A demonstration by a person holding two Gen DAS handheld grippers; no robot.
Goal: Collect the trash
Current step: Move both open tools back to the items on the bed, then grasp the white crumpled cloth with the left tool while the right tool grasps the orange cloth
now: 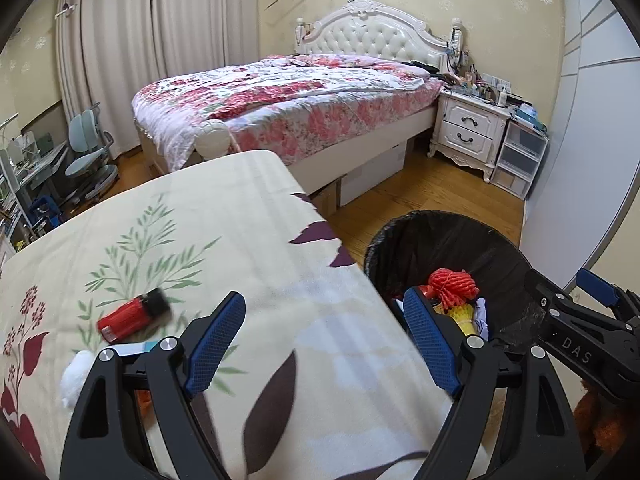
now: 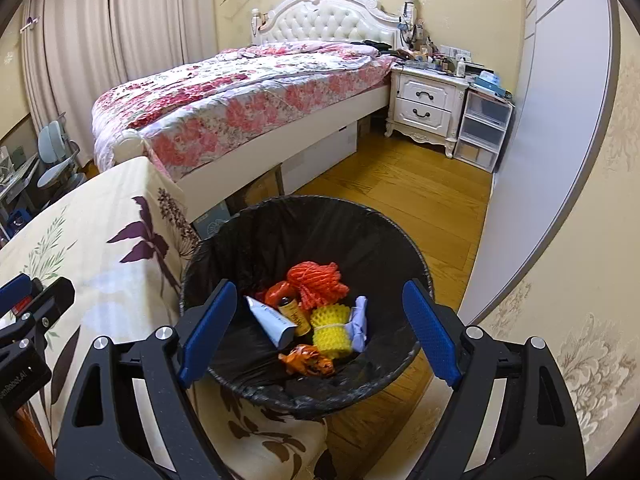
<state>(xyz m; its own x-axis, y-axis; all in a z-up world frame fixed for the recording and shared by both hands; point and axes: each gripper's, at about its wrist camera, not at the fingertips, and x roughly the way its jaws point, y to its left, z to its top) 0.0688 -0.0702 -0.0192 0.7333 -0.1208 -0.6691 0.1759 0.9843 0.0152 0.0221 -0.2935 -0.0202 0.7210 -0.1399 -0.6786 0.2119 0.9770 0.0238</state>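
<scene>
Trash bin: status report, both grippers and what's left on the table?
Left gripper open, empty, over table. Right gripper open, empty, above trash bin. Red bottle, white wad left on tablecloth. Nothing blocking.

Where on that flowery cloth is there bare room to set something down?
The far stretch of the cloth, between the red bottle and the edge facing the bed, is bare. So is the strip beside the bin. The near left corner is crowded: bottle, white wad.

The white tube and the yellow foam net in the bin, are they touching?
Apart. In the right wrist view the white tube and the yellow foam net lie with a brown bottle between them.
</scene>
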